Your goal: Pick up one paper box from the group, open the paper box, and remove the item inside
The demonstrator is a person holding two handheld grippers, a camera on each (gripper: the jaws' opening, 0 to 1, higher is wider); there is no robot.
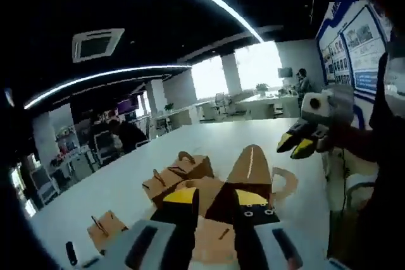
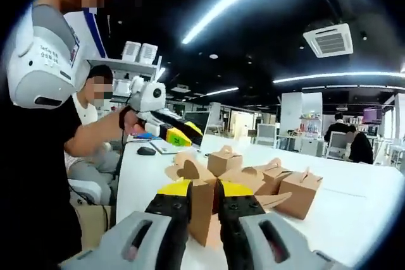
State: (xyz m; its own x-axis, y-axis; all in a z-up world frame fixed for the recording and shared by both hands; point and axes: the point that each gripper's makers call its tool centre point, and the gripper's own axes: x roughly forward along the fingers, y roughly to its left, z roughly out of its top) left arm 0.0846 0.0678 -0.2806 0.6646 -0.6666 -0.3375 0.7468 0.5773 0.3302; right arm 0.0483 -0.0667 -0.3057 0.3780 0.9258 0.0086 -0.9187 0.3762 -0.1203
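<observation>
Several brown paper boxes [image 1: 180, 172] with handle tabs stand grouped on a white table [image 1: 126, 188]. One box [image 1: 250, 169] in front of my left gripper [image 1: 217, 198] has its flaps up. It shows in the gap between the left jaws, which stand apart and grip nothing. My right gripper [image 1: 296, 146] hangs in the air to the right, with nothing between its yellow tips. In the right gripper view, an opened box [image 2: 204, 210] with a heart-shaped flap shows through the narrow gap of the right gripper [image 2: 204, 189]. The left gripper [image 2: 177, 136] is held up at the left.
More closed boxes [image 2: 297, 193] stand to the right on the table [image 2: 354, 213], and one small box [image 1: 104, 229] sits apart near its edge. A person's arm and dark-clothed body [image 2: 38, 156] are at the left. Desks, chairs and seated people fill the room behind.
</observation>
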